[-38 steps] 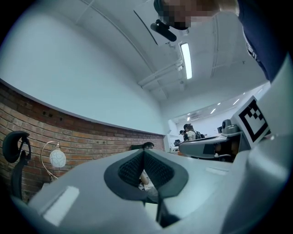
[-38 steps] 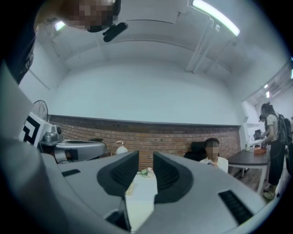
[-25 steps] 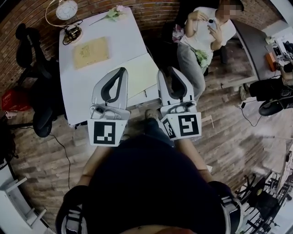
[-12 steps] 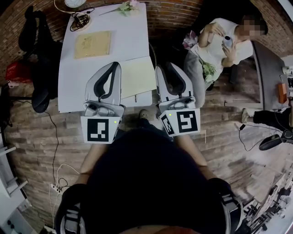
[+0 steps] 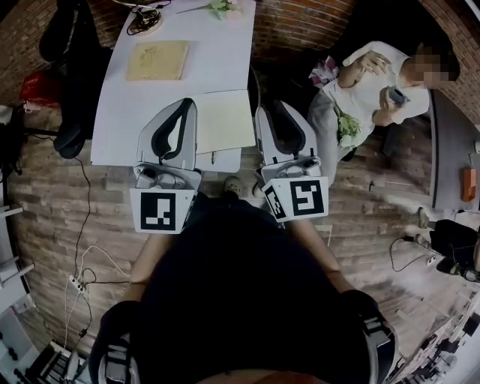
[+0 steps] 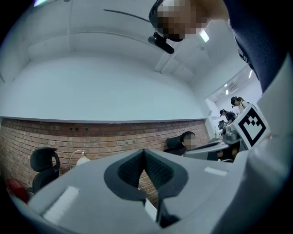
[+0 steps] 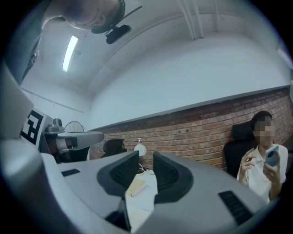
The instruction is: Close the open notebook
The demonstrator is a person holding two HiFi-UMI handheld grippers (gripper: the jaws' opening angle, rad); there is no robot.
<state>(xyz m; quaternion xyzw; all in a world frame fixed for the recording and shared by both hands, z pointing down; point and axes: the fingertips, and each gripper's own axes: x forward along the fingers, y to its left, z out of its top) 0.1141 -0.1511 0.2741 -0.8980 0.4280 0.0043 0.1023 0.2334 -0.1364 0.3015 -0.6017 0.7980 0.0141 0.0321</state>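
A pale yellow notebook lies flat on the white table, close to its near edge; its left part is hidden behind my left gripper. My left gripper hangs over the table's near edge, just left of the notebook, and its jaws meet at the tips with nothing between them. My right gripper is just off the table's right corner, beside the notebook. Its jaws stand apart and empty. Neither gripper touches the notebook.
A tan book lies farther back on the table, with a lamp base and cables and a flower at the far end. A person sits to the right. A black chair stands to the left.
Both grippers have swung with the person's body, so the table now lies straight ahead rather than slanted. The notebook has not moved on the table. The jaws look the same.
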